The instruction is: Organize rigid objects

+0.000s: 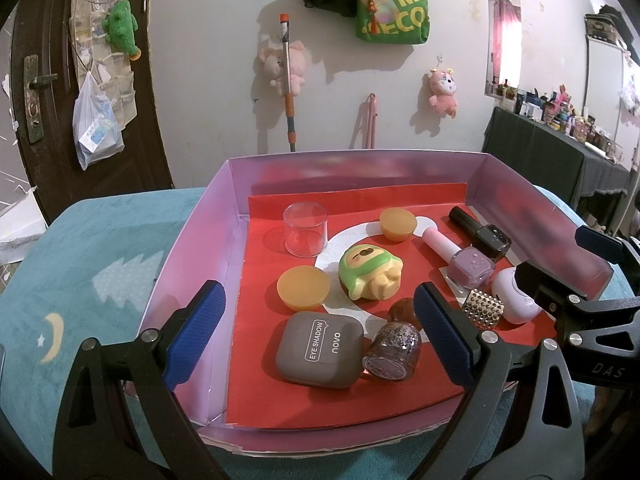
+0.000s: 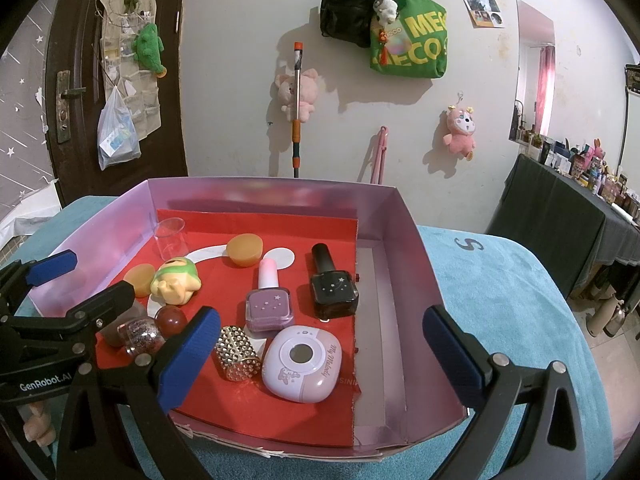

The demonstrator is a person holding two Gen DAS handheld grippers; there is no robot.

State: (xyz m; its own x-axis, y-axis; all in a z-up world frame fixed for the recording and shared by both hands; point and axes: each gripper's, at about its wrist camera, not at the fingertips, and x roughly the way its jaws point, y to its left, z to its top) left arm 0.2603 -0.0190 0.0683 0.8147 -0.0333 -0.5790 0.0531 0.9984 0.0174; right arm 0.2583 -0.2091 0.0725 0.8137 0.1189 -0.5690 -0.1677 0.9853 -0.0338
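1. The box (image 1: 540, 204) sits on a teal cloth (image 1: 100, 264), its pink walls holding everything in. A red liner (image 1: 320, 396) covers most of the floor; the right wrist view shows a bare strip along the right wall.

2. The left gripper (image 1: 320, 334) hangs above the near left part of the box, jaws spread wide and holding nothing. Between its fingers lie the grey case (image 1: 320, 354) marked "EYE SHADOW" and a glitter bottle (image 1: 394, 354) on its side, touching the case. My guess is that one of these is the next pick.

3. The right gripper (image 2: 326, 354) hovers over the near right part, also wide apart and empty. The lilac compact (image 2: 302, 364) and a studded cap (image 2: 237, 354) lie between its fingers, just beside each other.

4. Further back, the purple polish (image 2: 268, 300) and black polish (image 2: 332, 284) lie flat side by side, caps pointing to the far wall. That looks like deliberate pairing.

5. The green toy (image 1: 370, 272) lies near the middle of the box, tipped over. Two amber lids (image 1: 303, 291) sit apart, one on each side of it. A clear cup (image 1: 306, 230) stands mouth down in the far left corner.

6. A red ball (image 2: 171, 319) rests by the glitter bottle and could roll if nudged.

7. Nothing lies outside the box on the cloth in view, so what remains seems to be arranging within it.
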